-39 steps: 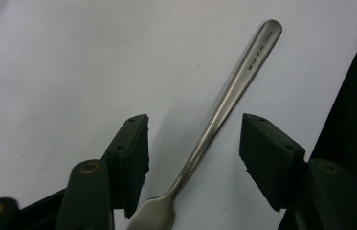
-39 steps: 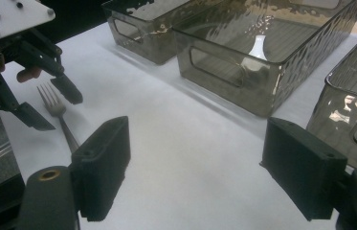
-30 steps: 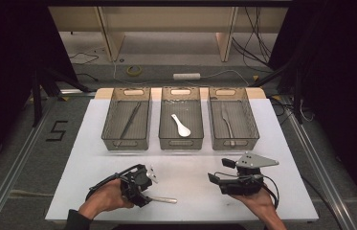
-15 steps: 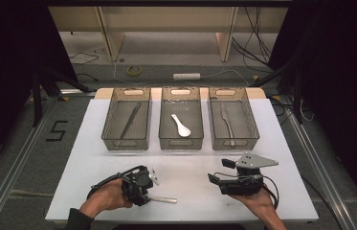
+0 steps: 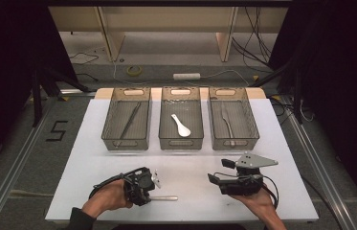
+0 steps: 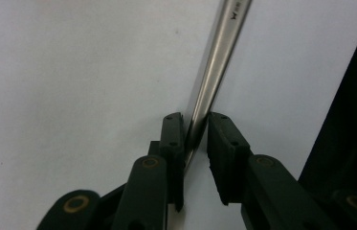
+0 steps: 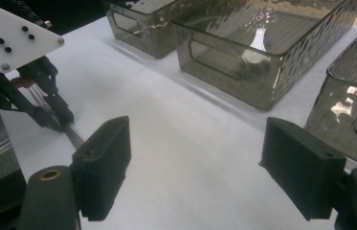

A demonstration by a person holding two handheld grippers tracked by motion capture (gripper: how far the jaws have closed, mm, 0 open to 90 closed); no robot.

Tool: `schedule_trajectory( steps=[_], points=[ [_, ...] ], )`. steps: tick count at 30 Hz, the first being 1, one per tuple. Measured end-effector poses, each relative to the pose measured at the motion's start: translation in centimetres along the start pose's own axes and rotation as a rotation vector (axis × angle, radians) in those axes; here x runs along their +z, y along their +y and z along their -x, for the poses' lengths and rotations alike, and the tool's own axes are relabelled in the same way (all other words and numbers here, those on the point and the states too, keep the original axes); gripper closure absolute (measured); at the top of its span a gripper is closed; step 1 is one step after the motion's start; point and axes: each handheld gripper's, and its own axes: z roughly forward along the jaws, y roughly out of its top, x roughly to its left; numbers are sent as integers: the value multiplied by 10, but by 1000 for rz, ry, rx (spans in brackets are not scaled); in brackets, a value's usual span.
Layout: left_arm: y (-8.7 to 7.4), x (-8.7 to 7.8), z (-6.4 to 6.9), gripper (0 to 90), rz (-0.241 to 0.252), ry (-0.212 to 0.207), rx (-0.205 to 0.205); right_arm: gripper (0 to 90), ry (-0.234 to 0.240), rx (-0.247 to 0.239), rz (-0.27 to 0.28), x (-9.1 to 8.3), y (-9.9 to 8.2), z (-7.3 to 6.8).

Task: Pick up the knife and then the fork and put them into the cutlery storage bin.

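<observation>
A: High view first, biggest thing down: the white table takes up the middle, and three smoky see-through bins stand in a row along its far half.

B: What lies in them?

A: The left bin holds a long thin dark utensil, the middle bin a white spoon, and the right bin a pale utensil I cannot name for sure.

B: And the hands?

A: Both sit at the near edge, well apart. The right gripper rests over bare table with its jaws spread wide and nothing between them. The left gripper is tipped down onto the table.

B: Is it holding anything?

A: A slim metal utensil handle lies flat on the table near the front edge, its free end pointing toward the right hand. In the left gripper view the handle runs up between the two pads. The jaws have just been closing around it; one pad touches it, while a thin gap shows at the other pad, so the clamp is not yet tight.
</observation>
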Motion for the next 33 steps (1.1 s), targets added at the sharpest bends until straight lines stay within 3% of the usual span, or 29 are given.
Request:
schedule_trajectory(
  steps=[10, 17, 21, 33],
  points=[
    [-1, 0, -1, 832, 5, -20, 12, 263, 4, -6, -6, 1, 0, -1],
    [-1, -1, -4, 835, 44, -56, -54, 264, 10, -10, -7, 1, 0, -2],
    [0, -5, -3, 836, 53, -93, -56, 264, 19, -14, -10, 2, 0, -2],
    [7, -20, 3, 837, 133, -92, -82, 263, 43, -39, -12, 4, 1, -8]
  ],
)
